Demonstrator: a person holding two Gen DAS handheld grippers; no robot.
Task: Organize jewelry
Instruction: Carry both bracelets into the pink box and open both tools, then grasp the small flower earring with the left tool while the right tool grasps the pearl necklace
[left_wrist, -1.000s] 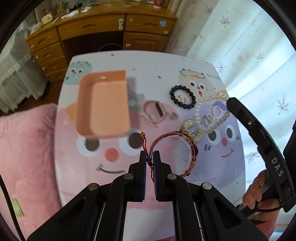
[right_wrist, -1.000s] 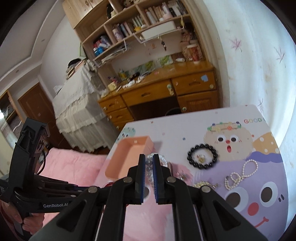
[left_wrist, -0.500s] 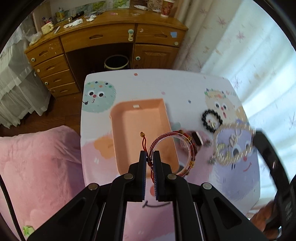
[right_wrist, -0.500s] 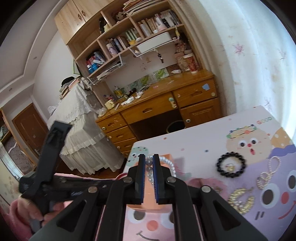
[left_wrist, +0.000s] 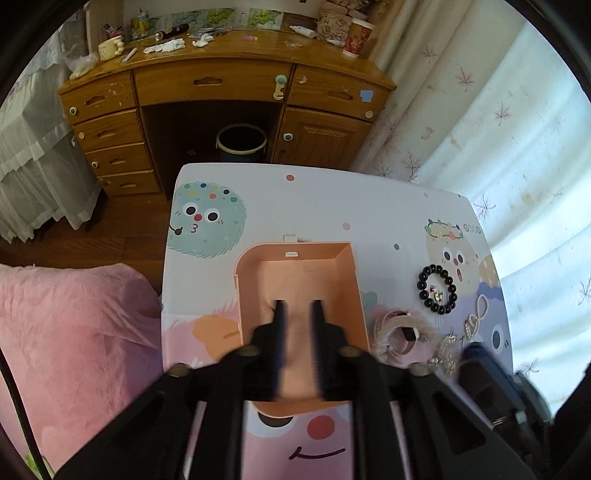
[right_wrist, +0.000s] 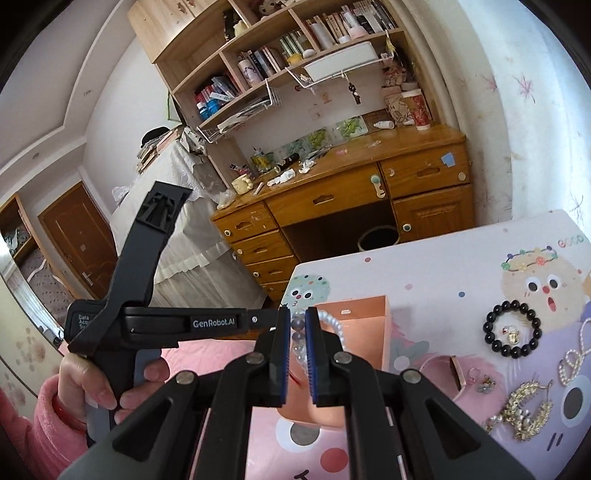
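Peach plastic fills the left view: the left gripper (left_wrist: 297, 314) hangs over the open tray (left_wrist: 295, 258) with its jaws spread and nothing visible between them, though they are blurred. The right gripper (right_wrist: 296, 332) is pinching a pearl bracelet (right_wrist: 332, 325), holding it just above the tray's near side. To the right of both grippers, on the printed bench (left_wrist: 332, 199), lie a black bead bracelet (left_wrist: 437, 290), a pink band (left_wrist: 397, 332), a gold chain (right_wrist: 524, 410) and a pearl strand (right_wrist: 572, 362), all outside the tray.
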